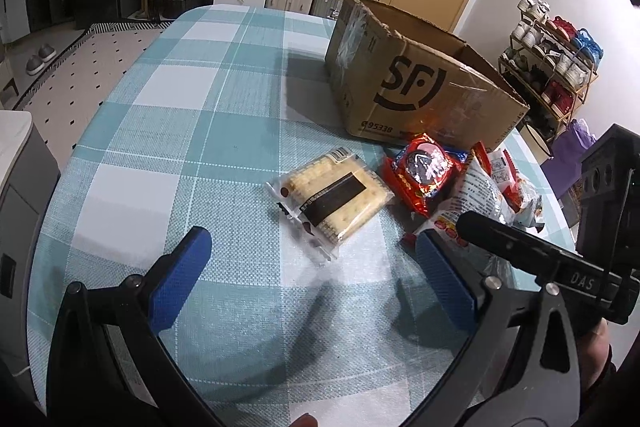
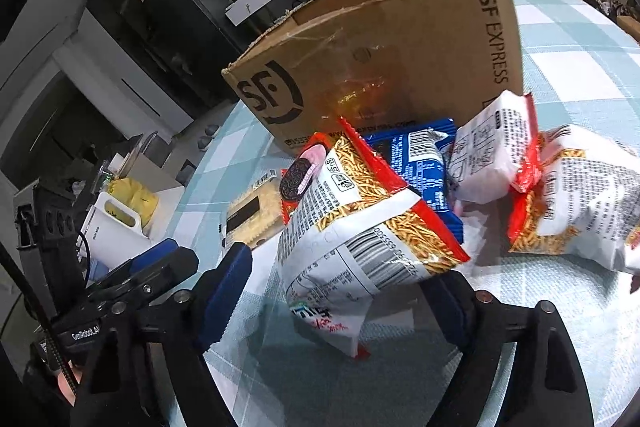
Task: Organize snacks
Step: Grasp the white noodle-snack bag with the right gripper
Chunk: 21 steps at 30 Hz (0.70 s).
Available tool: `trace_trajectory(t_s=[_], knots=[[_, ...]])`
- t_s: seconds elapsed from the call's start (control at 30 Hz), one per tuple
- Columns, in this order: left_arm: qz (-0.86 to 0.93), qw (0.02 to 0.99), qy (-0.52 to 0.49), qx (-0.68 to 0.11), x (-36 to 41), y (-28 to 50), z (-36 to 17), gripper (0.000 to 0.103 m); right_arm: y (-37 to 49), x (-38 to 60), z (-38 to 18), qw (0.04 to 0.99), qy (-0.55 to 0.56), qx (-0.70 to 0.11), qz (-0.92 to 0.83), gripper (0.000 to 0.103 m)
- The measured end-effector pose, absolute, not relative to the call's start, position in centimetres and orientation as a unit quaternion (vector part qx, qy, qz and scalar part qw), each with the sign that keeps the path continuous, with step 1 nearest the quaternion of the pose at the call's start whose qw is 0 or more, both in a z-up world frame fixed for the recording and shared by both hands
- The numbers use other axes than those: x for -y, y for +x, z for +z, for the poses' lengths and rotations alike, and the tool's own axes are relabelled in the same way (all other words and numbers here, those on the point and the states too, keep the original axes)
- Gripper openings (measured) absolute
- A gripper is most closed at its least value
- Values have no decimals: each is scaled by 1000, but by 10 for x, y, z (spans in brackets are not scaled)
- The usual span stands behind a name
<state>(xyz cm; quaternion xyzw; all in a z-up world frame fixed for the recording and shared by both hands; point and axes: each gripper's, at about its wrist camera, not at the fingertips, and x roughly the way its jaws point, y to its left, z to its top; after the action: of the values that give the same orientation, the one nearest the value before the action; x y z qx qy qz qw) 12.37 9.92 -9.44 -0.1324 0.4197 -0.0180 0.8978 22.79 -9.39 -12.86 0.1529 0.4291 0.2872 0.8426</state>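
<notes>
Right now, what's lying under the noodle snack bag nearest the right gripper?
Under the noodle snack bag lie a blue packet and a red cookie packet. Their covered parts and the tablecloth beneath are hidden.

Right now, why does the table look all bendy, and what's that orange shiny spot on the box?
Left wrist view: the fisheye lens curves the checked table and darkens the corners. Both views: the orange spot on the cardboard box looks like a reflection in its clear tape, probably from the shiny red snack packet just below it.
</notes>
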Motion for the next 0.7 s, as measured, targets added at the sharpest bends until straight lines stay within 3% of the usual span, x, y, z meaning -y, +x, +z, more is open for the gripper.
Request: trace_trajectory(t_s=[0.17, 0.27, 0.7], knots=[[-16, 897, -138, -421, -104, 126, -97, 102, 229, 89, -133, 839, 155, -432, 292, 56], [-17, 896, -138, -421, -106, 127, -98, 102, 227, 87, -135, 838, 152, -429, 301, 48], [-14, 895, -134, -425, -107, 130, -98, 102, 215, 95, -128, 846, 150, -412, 305, 46]])
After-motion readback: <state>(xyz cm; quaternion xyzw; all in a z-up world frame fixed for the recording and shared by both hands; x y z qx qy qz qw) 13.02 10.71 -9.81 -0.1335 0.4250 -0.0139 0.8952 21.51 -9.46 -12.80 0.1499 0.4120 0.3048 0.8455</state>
